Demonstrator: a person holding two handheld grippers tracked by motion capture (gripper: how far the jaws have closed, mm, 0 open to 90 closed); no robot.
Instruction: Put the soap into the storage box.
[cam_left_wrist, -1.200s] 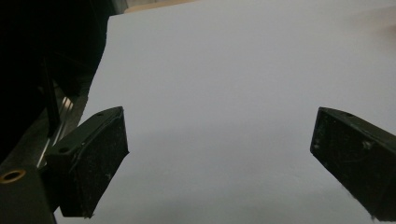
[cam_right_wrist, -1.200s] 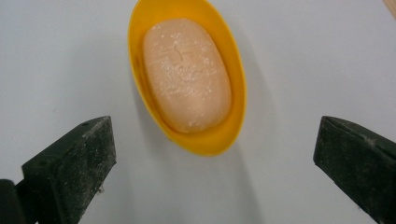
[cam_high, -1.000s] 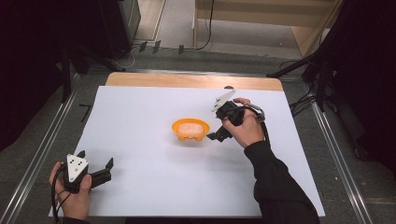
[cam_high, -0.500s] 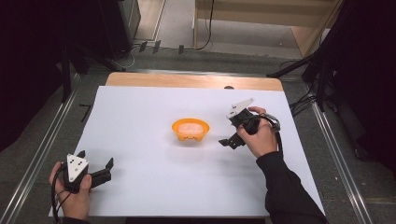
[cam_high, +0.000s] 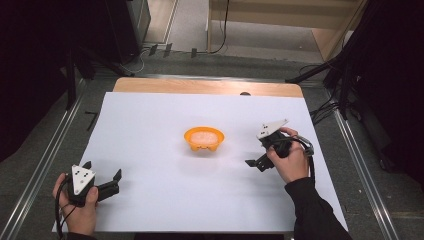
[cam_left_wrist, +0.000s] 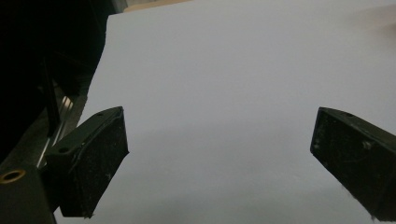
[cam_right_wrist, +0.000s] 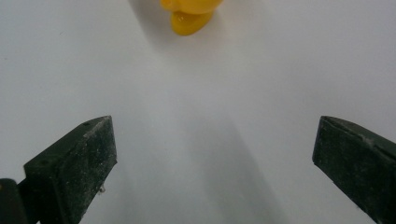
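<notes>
right tool (cam_high: 256, 162): jaws wide apart, empty, just right of the orange bowl (cam_high: 204, 139) | left tool (cam_high: 102, 182): jaws apart too, near table (cam_high: 150, 125) corner

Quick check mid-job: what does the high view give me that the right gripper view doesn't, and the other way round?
High view: the whole orange bowl with its pale contents, both hands, and the left hand-held gripper near the table's front-left corner. Right gripper view: the right hand-held gripper up close, jaws wide apart with nothing between them. Both: the bowl and the white table cover.
</notes>
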